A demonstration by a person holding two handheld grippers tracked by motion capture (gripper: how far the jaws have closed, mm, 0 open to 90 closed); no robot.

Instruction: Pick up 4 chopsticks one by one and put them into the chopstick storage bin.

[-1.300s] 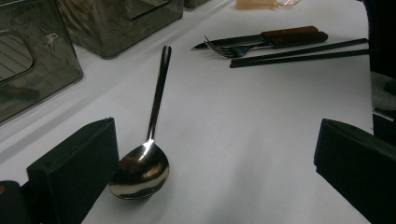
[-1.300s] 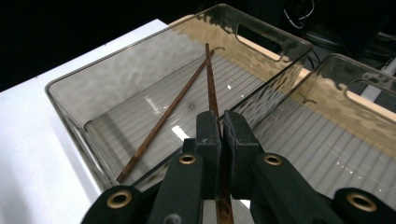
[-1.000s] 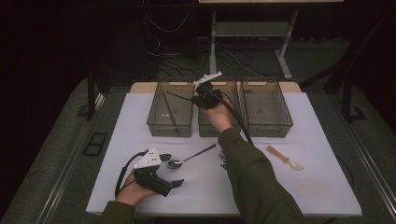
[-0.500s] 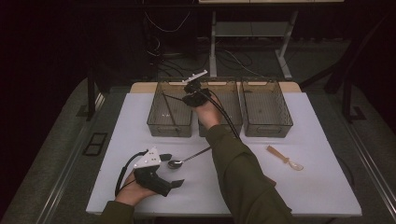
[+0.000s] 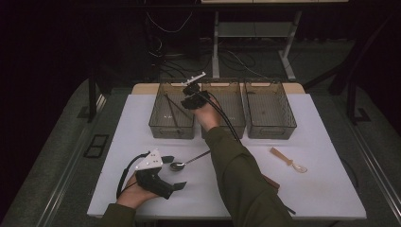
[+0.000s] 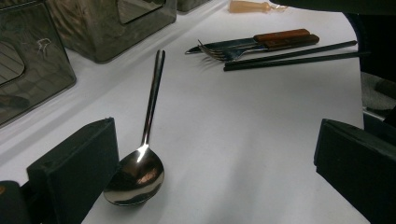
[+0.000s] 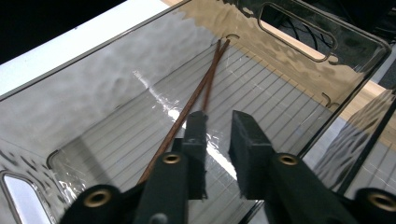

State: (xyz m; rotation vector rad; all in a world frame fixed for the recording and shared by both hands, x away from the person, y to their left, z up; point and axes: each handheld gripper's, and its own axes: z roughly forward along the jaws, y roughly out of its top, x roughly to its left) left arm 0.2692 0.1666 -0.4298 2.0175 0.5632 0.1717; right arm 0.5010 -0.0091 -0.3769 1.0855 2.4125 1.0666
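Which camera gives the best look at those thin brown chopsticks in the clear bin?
The right gripper view: the thin brown chopsticks lie close up, crossing the clear bin. In the high view they are faint dark lines.

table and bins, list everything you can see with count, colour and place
table: 1, white, under everything
bins: 3, clear smoky, row at the far edge
brown chopsticks: 1 pair, lying in the left bin, beside the right tongs
metal spoon: 1, silver, by the left tongs
fork and knife: 1 each, wooden handles, side by side mid-table
black chopsticks: 1 pair, next to the fork
pale spoon: 1, tan and clear, right side
left tongs: open, resting on the near table
right tongs: just opening, nothing between them, over the left bin
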